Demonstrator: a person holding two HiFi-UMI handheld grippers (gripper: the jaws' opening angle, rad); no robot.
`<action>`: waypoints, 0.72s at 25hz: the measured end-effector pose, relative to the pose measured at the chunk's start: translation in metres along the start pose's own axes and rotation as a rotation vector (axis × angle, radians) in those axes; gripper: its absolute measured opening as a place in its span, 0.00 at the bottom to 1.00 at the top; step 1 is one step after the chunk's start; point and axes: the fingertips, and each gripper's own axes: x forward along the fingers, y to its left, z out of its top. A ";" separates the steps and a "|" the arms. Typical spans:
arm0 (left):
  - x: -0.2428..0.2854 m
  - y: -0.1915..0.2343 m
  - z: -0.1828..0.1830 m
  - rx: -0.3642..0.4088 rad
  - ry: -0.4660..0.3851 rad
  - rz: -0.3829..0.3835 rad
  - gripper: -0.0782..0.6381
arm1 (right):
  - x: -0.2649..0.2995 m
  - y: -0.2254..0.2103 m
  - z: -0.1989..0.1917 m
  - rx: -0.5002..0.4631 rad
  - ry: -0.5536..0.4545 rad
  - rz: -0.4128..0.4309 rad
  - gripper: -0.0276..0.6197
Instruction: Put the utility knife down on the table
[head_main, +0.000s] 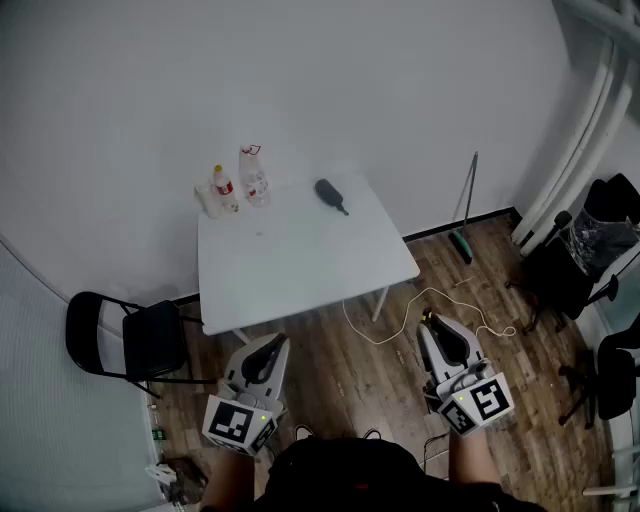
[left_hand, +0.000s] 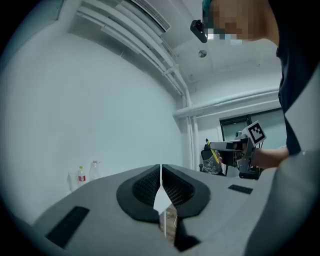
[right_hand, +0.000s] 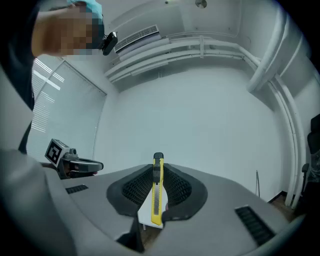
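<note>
A yellow utility knife with a black tip stands upright between the jaws of my right gripper, which is shut on it. In the head view the right gripper hovers over the wood floor, short of the white table, and the knife shows as a yellow speck at its tip. The left gripper view catches that knife from the side. My left gripper is shut with nothing in it. It hangs just off the table's near edge.
Three plastic bottles stand at the table's far left corner, a dark brush-like object lies at its far side. A black folding chair is left of the table. A white cable trails on the floor. More chairs crowd the right.
</note>
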 end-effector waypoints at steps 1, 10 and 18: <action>-0.001 -0.001 0.000 -0.001 0.008 -0.001 0.15 | -0.001 0.001 0.000 0.000 0.002 0.000 0.16; -0.006 -0.003 -0.003 0.001 0.022 -0.007 0.15 | -0.002 0.008 -0.002 -0.005 0.018 0.009 0.16; -0.011 0.000 -0.009 -0.019 0.030 -0.009 0.15 | 0.002 0.016 -0.003 0.022 0.012 0.032 0.16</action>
